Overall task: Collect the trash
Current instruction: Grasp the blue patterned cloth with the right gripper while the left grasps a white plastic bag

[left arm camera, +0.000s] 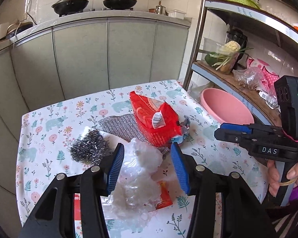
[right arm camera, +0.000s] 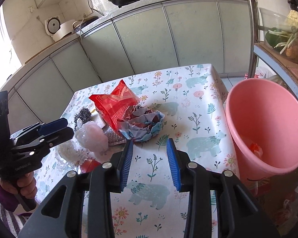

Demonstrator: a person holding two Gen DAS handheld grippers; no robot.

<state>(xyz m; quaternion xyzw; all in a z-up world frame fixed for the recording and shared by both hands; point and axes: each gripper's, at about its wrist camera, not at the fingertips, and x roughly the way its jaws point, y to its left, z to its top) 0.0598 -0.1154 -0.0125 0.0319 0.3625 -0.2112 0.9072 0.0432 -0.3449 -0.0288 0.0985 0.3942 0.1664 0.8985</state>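
Trash is heaped on the floral table (left arm camera: 49, 123), with the pink bin (left arm camera: 226, 109) set off its far edge. Seen from the left wrist, the left gripper (left arm camera: 147, 168) is held apart astride a clear plastic bag (left arm camera: 137, 170), pads not pressing; a steel scourer (left arm camera: 89, 146) beside it could be snagged. Seen from the right wrist, the right gripper (right arm camera: 150, 164) is parted and empty, short of the crumpled blue wrapper (right arm camera: 147, 127), which lies bin-side of the red packet (right arm camera: 115, 105); light scraps could be scattered.
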